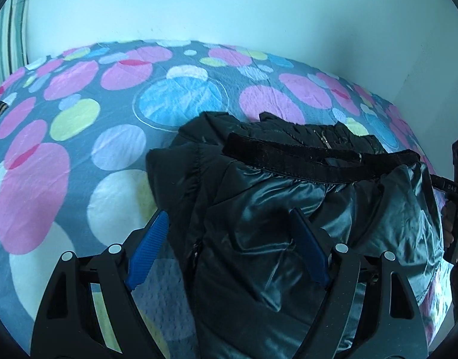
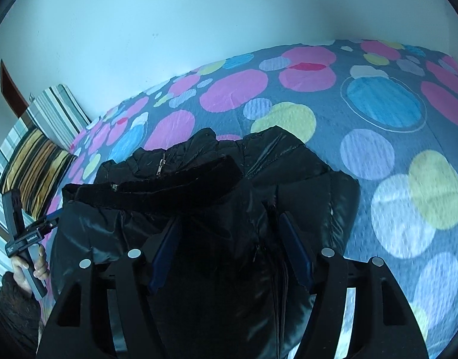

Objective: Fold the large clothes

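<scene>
Blue-padded left gripper point(image 1: 229, 245) hangs w/ jaws wide over the near-left edge of a black puffer jacket point(image 1: 289, 203), pads not pressing. Right gripper point(image 2: 232, 251) likewise spread over the jacket's dark middle, no pinch seen. Jacket lies bunched on a dotted bedspread point(image 1: 79, 113), striped pillows point(image 2: 34, 161) beside.

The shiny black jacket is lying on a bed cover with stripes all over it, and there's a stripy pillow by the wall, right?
Not quite. The black jacket lies on a bed cover with big coloured circles, not stripes. The right wrist view shows it well. The stripy pillow by the wall is there, as you said.
</scene>
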A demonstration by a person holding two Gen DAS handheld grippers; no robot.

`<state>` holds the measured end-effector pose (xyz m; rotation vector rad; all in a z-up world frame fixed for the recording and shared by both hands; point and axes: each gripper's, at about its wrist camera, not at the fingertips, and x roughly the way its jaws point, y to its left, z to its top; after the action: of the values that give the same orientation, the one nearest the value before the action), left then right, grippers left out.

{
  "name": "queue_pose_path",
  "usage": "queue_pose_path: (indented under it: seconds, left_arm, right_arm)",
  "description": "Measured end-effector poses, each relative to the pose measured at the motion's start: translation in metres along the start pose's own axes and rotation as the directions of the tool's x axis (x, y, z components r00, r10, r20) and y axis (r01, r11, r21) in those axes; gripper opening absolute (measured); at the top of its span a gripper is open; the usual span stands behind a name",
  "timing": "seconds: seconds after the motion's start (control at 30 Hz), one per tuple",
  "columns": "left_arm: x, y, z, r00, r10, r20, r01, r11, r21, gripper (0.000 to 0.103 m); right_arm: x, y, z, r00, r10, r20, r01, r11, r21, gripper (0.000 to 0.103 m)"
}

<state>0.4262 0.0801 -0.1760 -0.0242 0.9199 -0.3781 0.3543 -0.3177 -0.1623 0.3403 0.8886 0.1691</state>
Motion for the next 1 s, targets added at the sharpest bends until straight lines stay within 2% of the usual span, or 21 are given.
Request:
queue_pose_path:
  seconds: [0.03,0.07,0.1,0.13,0.17,0.2,0.27,0.47,0.63,0.8,1.0]
  left_arm:
    - [0.003,-0.002,0.0,1.0,-0.005,-0.006,0.005,1.0,0.009,0.071]
    - [0.006,-0.004,0.001,1.0,-0.001,-0.014,0.001,1.0,0.029,0.059]
    - [0.007,-0.006,0.0,1.0,0.011,-0.014,-0.011,0.999,0.045,0.05]
    - [0.007,-0.009,0.0,1.0,0.024,-0.011,-0.024,0.998,0.062,0.045]
    - [0.006,-0.011,0.0,1.0,0.029,-0.007,-0.029,0.997,0.072,0.032]
    - [0.004,-0.013,0.001,0.999,0.036,-0.001,-0.036,0.996,0.08,0.024]
    - [-0.001,-0.018,0.002,0.998,0.054,0.016,-0.055,0.994,0.092,0.016]
    - [-0.024,-0.033,0.007,0.987,0.121,0.108,-0.134,0.983,0.126,0.011]
    - [-0.037,-0.038,0.03,0.975,0.137,0.175,-0.158,0.981,0.114,0.011]
    - [-0.021,-0.037,0.058,0.971,0.171,0.165,-0.188,0.978,0.094,0.011]
    - [0.021,-0.031,0.076,0.969,0.227,0.101,-0.236,0.968,0.089,0.011]
  right_arm:
    - [0.003,0.001,0.0,1.0,-0.007,-0.003,0.007,1.0,-0.009,0.061]
    - [0.005,0.003,0.001,1.0,-0.011,-0.007,0.01,1.0,-0.021,0.048]
    - [0.007,0.005,0.001,1.0,-0.025,-0.01,0.024,0.999,-0.032,0.045]
    - [0.008,0.007,0.001,0.999,-0.05,-0.007,0.05,0.997,-0.052,0.037]
    - [0.01,0.009,0.0,0.998,-0.058,-0.007,0.058,0.996,-0.065,0.026]
    - [0.01,0.01,-0.001,0.998,-0.062,-0.007,0.061,0.995,-0.074,0.02]
    - [0.009,0.014,-0.004,0.998,-0.068,0.006,0.068,0.994,-0.083,0.014]
    - [-0.013,0.034,-0.007,0.985,-0.139,0.098,0.152,0.979,-0.137,0.01]
    - [-0.036,0.039,0.01,0.974,-0.134,0.181,0.158,0.979,-0.125,0.009]
    - [-0.031,0.039,0.033,0.969,-0.147,0.199,0.173,0.978,-0.119,0.009]
    - [0.008,0.03,0.053,0.972,-0.185,0.148,0.2,0.975,-0.094,0.009]
